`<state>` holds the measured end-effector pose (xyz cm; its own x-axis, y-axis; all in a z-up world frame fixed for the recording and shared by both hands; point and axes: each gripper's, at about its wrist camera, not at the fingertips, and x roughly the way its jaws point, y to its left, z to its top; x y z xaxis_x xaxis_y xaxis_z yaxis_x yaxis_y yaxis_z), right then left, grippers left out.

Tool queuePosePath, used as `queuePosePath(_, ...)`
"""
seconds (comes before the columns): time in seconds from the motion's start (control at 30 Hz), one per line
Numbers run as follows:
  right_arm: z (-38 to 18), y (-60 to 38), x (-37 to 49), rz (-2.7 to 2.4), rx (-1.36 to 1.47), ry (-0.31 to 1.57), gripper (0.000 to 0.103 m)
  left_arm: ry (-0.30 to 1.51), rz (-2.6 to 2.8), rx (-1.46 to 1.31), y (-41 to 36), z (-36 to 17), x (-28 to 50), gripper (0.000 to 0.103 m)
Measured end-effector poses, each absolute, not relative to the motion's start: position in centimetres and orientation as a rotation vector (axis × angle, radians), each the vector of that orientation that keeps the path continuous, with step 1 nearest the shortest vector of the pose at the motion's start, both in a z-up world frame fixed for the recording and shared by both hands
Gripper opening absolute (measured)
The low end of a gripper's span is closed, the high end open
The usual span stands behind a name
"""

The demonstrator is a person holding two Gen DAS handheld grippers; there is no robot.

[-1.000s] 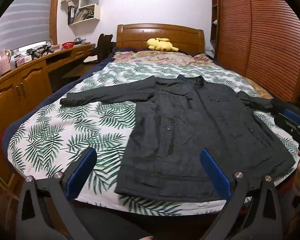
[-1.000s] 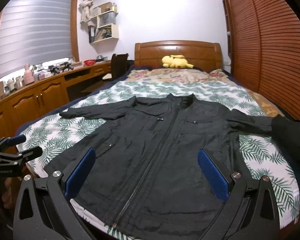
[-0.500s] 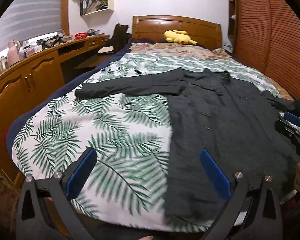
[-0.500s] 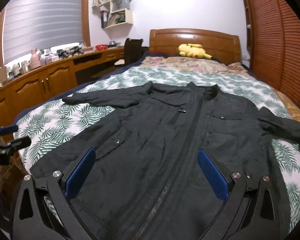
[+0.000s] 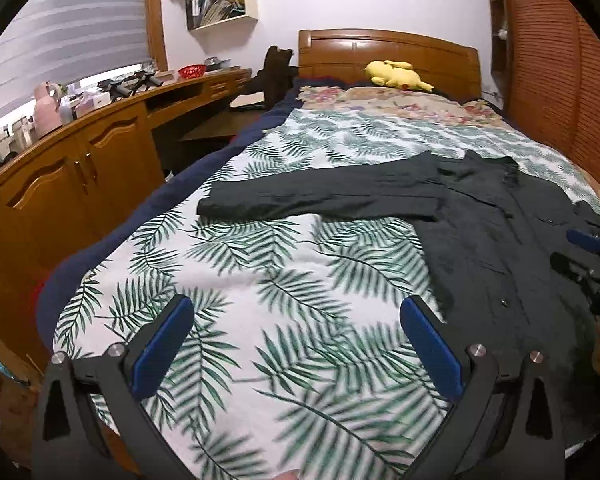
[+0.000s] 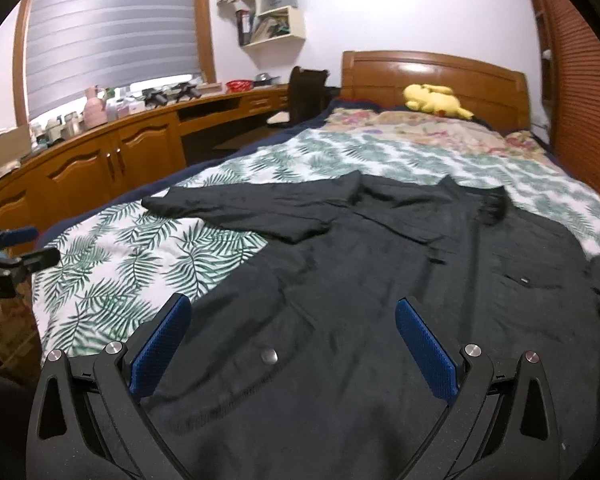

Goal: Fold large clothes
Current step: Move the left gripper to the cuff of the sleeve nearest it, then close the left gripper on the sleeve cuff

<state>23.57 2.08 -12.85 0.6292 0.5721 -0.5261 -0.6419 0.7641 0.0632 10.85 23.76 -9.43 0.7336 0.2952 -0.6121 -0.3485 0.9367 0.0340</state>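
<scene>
A large black jacket [image 6: 380, 280] lies spread flat, front up, on the leaf-print bed cover [image 5: 260, 264]. Its left sleeve [image 5: 320, 196] stretches out to the left. In the left wrist view the jacket [image 5: 500, 248] fills the right side. My left gripper [image 5: 296, 344] is open and empty, low over the bare cover to the left of the jacket's hem. My right gripper [image 6: 292, 344] is open and empty, low over the jacket's lower front near a snap button [image 6: 269, 355]. Each gripper shows at the edge of the other's view: the right one [image 5: 580, 256], the left one [image 6: 16, 248].
A wooden headboard [image 5: 388, 56] with a yellow plush toy [image 5: 396, 74] stands at the far end. Wooden cabinets and a cluttered desk [image 5: 80, 160] run along the left. Slatted wooden wardrobe doors [image 5: 560, 80] line the right. A dark chair [image 6: 308, 92] stands by the desk.
Both grippers have moved forward and lower over the bed. The left one has swung left, off the jacket's hem onto the bare cover. Both stay open.
</scene>
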Motion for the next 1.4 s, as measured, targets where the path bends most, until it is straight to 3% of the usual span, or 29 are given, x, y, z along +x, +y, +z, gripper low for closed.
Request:
queuePosePath(0.2, -17.5, 3.3, 26.5, 0.726, -0.135, 0.684, 0.103, 0.676, 0.315, -0.18, 28.8, -10.8, 12.6, 0.103)
queuePosePath(0.63, -18.3, 3.0, 27.2, 0.728, -0.112, 0.723, 0.103, 0.657, 0.366, -0.241, 38.3, -10.6, 21.5, 0.102)
queuePosePath(0.8, -18.4, 3.6, 26.9, 0.72, -0.152, 0.713, 0.103, 0.698, 0.368, -0.248, 40.7, -11.1, 25.5, 0.092)
queuePosePath(0.9, -18.5, 3.6, 27.0, 0.719, -0.16, 0.715, 0.103, 0.715, 0.385, -0.3, 42.3, -11.7, 27.4, 0.08)
queuePosePath(0.97, -18.5, 3.6, 27.0, 0.719, -0.158, 0.716, 0.103, 0.736, 0.414, -0.326, 43.4, -12.6, 28.6, 0.064)
queuePosePath(1.0, -18.5, 3.6, 27.0, 0.721, -0.157, 0.716, 0.103, 0.748, 0.426, -0.331, 43.8, -13.0, 28.9, 0.061)
queuePosePath(1.4, -18.5, 3.5, 27.0, 0.729, -0.144, 0.719, 0.103, 0.833, 0.566, -0.504, 47.3, -17.7, 31.3, 0.059)
